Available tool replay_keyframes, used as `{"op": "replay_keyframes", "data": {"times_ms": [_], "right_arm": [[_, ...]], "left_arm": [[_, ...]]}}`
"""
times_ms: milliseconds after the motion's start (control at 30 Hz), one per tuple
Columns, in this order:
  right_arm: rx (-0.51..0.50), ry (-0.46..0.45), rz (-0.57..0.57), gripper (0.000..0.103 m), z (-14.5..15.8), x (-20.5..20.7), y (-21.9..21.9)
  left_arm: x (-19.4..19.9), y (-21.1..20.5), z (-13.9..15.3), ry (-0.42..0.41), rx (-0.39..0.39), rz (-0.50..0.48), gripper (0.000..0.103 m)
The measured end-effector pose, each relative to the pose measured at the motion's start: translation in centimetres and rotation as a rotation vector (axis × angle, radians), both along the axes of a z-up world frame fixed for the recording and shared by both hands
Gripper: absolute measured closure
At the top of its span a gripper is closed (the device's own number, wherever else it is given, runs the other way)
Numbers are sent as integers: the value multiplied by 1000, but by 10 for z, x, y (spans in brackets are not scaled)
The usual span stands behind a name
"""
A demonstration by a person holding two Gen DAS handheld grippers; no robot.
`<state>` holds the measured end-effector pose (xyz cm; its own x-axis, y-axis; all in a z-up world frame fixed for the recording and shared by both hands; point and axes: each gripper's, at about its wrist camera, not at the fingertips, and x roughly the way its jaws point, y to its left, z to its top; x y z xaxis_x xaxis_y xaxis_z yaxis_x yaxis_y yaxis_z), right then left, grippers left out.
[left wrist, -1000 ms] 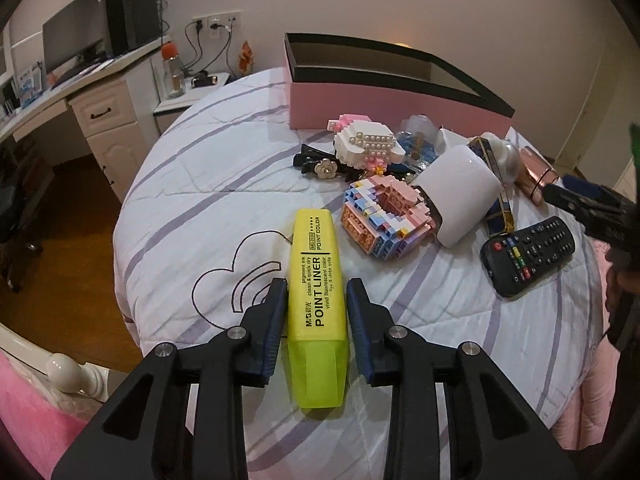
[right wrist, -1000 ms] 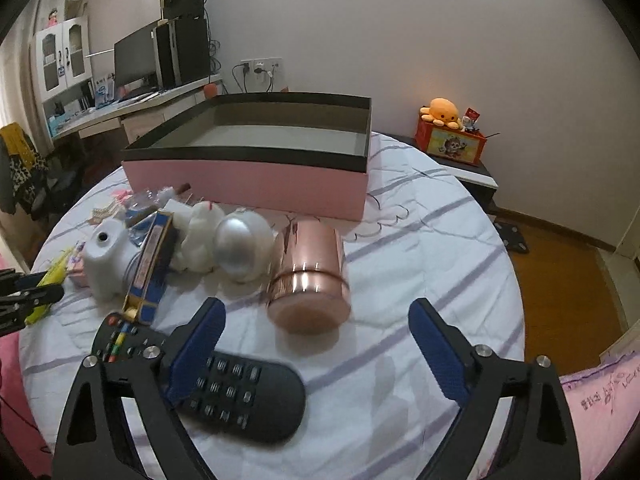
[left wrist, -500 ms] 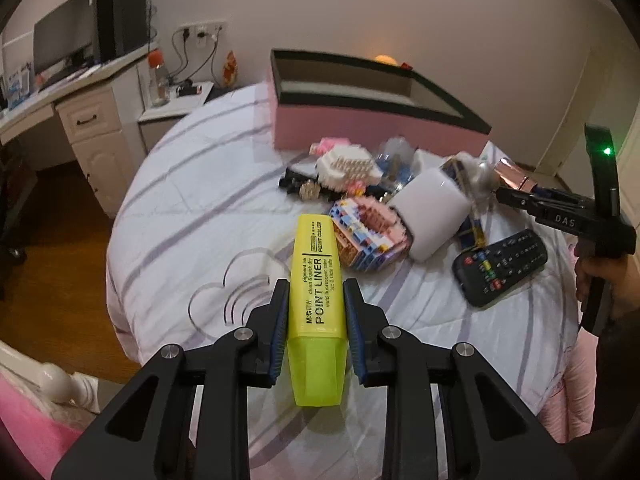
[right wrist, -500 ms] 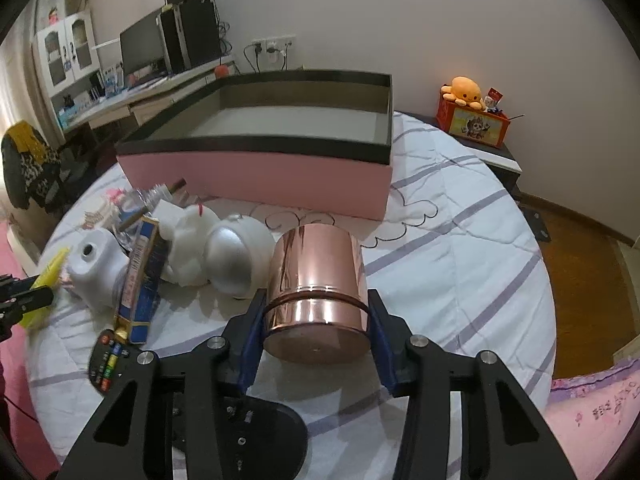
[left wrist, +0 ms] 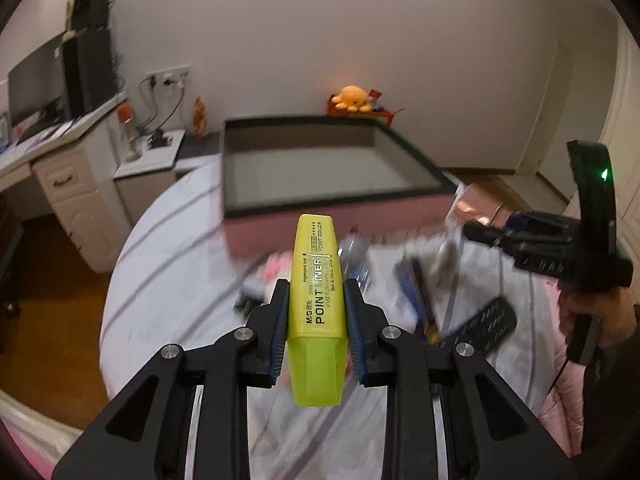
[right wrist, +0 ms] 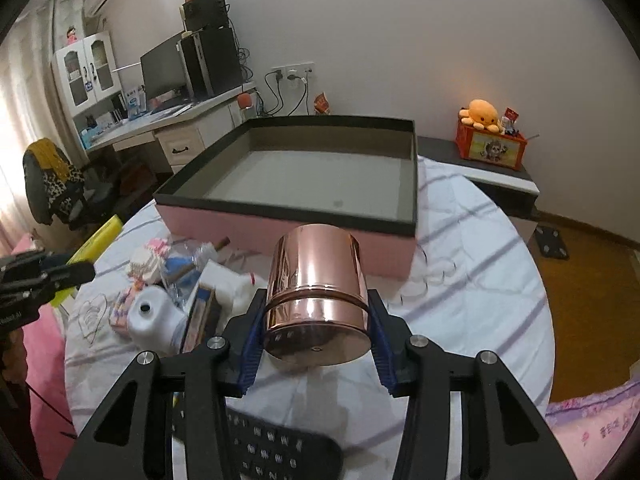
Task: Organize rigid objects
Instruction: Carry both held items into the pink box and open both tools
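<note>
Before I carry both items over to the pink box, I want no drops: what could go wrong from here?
The copper canister is smooth and shiny, held only at its sides by the right tool; it might slip. The left tool grips the yellow highlighter near its cap end, so it could pivot. Both must clear the pink box rim, and the two tools could cross paths.

— Where are the grippers?
— The left gripper (left wrist: 316,316) is raised, its blue-padded fingers (left wrist: 280,320) clamped on a yellow highlighter (left wrist: 318,288).
— And the right?
— The right gripper (right wrist: 316,336) squeezes a copper cup (right wrist: 316,300) by its sides; a hand (left wrist: 600,316) grips its handle at far right.
</note>
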<state>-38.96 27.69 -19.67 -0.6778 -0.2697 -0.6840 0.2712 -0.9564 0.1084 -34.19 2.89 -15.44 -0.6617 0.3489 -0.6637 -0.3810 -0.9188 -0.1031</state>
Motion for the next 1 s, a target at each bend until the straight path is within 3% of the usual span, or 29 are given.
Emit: {"op": "replay_keyframes", "data": {"times_ms": [300, 567, 800, 833, 867, 933, 1000], "right_arm": [[-13, 28, 37, 55, 21, -52, -20], [-5, -26, 22, 55, 2, -107, -38], [-3, -82, -15, 54, -20, -122, -36], [-14, -83, -15, 52, -21, -121, -35], [-21, -81, -19, 50, -18, -121, -33], [-23, -61, -39, 35, -10, -113, -30], [-40, -31, -42, 34, 1, -104, -28]], "left_arm": [[-82, 38, 23, 14, -20, -55, 76], [-144, 51, -2, -69, -22, -45, 76], [-153, 54, -28, -113, -51, -15, 76], [-152, 52, -29, -116, -47, -8, 73], [-151, 50, -28, -119, -42, 0, 64], [-144, 42, -23, -106, -29, 22, 50], [-132, 33, -14, -63, -21, 45, 41]]}}
